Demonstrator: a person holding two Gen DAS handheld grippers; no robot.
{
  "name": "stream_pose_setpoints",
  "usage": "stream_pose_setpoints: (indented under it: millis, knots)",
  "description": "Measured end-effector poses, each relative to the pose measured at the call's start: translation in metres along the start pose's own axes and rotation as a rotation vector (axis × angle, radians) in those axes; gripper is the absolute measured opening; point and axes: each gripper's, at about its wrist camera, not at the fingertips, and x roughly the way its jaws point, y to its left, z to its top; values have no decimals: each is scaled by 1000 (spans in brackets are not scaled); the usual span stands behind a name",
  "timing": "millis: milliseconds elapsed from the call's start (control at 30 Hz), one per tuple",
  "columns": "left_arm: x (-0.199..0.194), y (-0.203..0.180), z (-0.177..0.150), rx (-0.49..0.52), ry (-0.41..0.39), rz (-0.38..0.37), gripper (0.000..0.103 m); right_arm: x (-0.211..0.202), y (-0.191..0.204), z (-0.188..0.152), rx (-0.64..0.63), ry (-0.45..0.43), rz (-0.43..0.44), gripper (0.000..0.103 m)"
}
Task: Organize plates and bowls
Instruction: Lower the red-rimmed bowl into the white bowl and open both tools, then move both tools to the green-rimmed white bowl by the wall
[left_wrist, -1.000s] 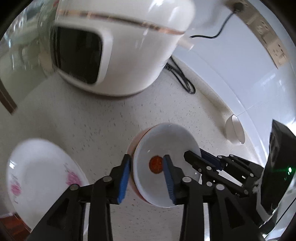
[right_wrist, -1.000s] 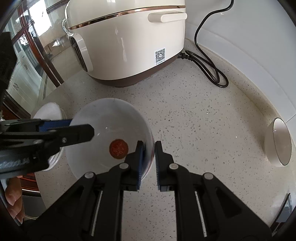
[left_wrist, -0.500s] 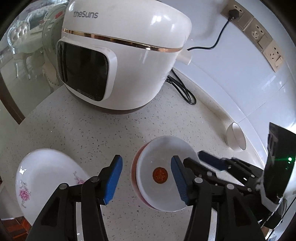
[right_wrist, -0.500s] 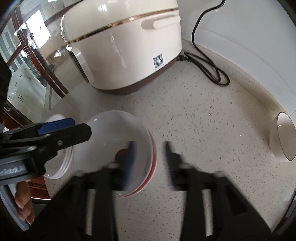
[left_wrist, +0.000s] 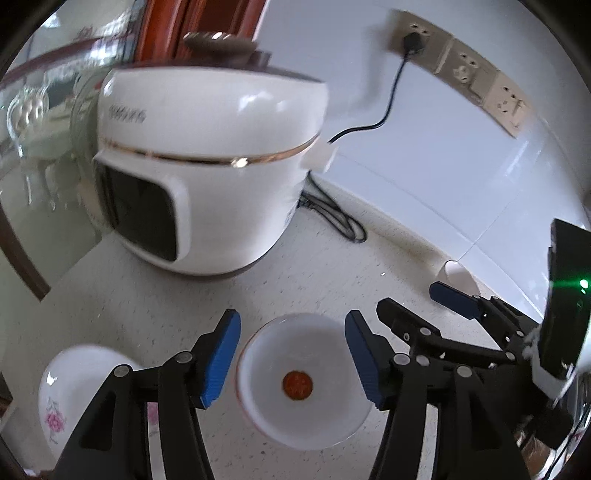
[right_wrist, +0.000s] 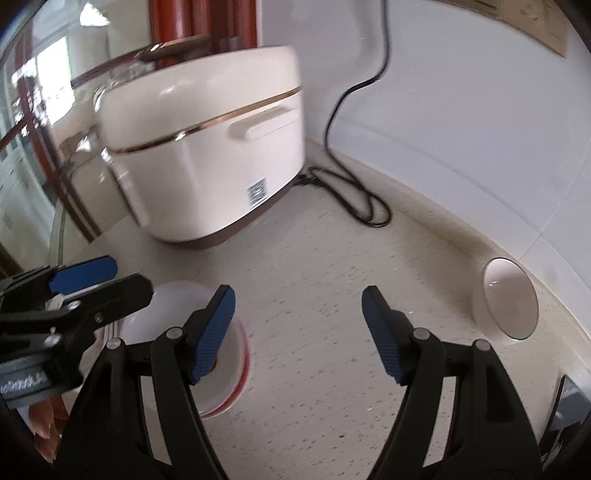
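A white rice cooker (left_wrist: 207, 177) stands at the back of the speckled surface (right_wrist: 314, 280). Nearer, the red-rimmed bowl (left_wrist: 303, 384) sits on it beside a floral plate (left_wrist: 74, 387). Left gripper (left_wrist: 291, 354) and right gripper (right_wrist: 297, 332) have just been opening, jaws wide, holding nothing.

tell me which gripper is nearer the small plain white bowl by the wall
Right. The right gripper has the small plain white bowl just off its right finger; the left gripper hangs farther off, over the red-rimmed bowl.

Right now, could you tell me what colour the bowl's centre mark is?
Orange-red, on the white bowl; left wrist view shows it best.
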Motion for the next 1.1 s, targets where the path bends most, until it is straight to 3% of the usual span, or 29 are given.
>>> stream_pose_setpoints:
  millis: [100, 333, 1100]
  knots:
    - [-1, -9, 4, 10, -26, -16, 60, -2, -14, 2, 32, -26, -72, 75]
    - [7, -30, 11, 4, -51, -88, 60, -8, -47, 6, 105, -74, -152, 75]
    - [55, -165, 33, 32, -46, -324, 60, -41, -223, -35, 529, -159, -266, 75]
